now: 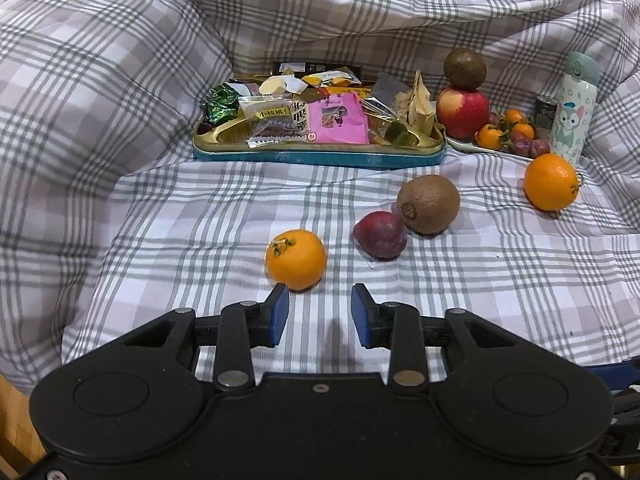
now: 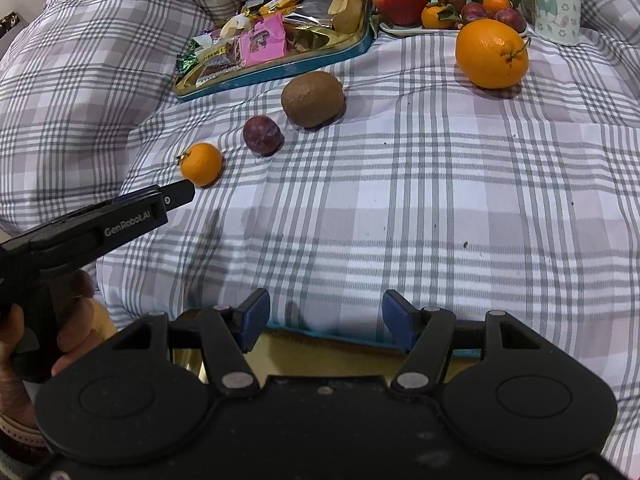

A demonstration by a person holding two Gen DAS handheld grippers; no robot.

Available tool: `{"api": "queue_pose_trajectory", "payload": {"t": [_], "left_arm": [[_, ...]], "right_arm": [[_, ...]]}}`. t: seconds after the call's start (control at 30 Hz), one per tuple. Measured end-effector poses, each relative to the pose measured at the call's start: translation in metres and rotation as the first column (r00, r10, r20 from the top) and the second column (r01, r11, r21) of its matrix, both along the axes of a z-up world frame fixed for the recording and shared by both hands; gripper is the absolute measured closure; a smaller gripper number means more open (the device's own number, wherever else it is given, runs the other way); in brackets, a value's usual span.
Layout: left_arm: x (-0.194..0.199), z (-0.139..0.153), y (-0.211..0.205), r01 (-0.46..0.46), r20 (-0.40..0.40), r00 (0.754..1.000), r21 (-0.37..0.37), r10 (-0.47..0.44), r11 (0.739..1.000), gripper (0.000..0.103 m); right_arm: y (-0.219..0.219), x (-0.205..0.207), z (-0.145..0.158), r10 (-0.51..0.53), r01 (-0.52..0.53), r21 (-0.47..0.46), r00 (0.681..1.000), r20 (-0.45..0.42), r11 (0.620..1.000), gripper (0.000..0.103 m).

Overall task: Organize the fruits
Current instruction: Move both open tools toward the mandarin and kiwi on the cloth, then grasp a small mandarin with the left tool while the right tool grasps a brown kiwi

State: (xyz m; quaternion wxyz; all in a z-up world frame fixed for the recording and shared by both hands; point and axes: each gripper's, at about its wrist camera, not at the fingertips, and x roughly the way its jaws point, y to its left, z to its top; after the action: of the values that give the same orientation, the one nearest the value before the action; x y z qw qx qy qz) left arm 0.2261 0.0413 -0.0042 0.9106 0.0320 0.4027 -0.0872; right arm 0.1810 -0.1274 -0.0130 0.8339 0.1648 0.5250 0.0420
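While both grippers hang above the near part of the checked bedspread (image 1: pixel 460 320), neither one holds anything. The left gripper (image 1: pixel 320 314) has its blue pads set a narrow gap apart with only cloth between them, and its left pad tip sits just beside the small mandarin (image 1: pixel 296 259); from the right wrist view this gripper (image 2: pixel 176 196) reaches in from the left edge, held by a hand (image 2: pixel 76 320). The right gripper (image 2: pixel 325 318) stands about half open, empty, over the rim of a gold-and-teal tin (image 2: pixel 328 350) at the near edge.

Past the mandarin, toward the middle of the bedspread, lies a dark red plum (image 1: pixel 380 235), touching or nearly touching a brown kiwi (image 1: pixel 429 204) behind it. Well apart, toward the right edge, sits a large orange (image 1: pixel 551 182).

At the far edge, against the folded quilt, a gold tray (image 1: pixel 320 150) with a teal rim is heaped with snack packets. Just right of it a white plate (image 1: pixel 472 146) carries a red apple (image 1: pixel 462 110) with a brown round fruit (image 1: pixel 465 68) on top, plus small mandarins and plums. A cartoon-printed bottle (image 1: pixel 574 108) stands beside the plate, with a dark can (image 1: pixel 546 110) between them.
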Motion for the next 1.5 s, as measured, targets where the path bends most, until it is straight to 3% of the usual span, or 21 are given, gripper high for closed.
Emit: {"api": "queue_pose_trajectory", "payload": {"t": [0.53,1.13,1.5], "left_arm": [[0.035,-0.016,0.012,-0.05,-0.022,0.999,-0.04,0.049,0.998,0.06],[0.048,-0.023,0.01,-0.055,0.04,0.998,0.012,0.054,0.998,0.055],[0.051,-0.022,0.012,-0.061,0.053,0.997,-0.011,0.062,0.998,0.055]], "right_arm": [[0.006,0.042,0.0,0.007,-0.002,-0.059,0.997,0.08,0.998,0.036],[0.008,0.084,-0.001,-0.017,0.032,-0.085,0.984,0.176,0.996,0.036],[0.005,0.111,0.001,-0.088,0.091,-0.006,0.976,0.197,0.996,0.036]]}}
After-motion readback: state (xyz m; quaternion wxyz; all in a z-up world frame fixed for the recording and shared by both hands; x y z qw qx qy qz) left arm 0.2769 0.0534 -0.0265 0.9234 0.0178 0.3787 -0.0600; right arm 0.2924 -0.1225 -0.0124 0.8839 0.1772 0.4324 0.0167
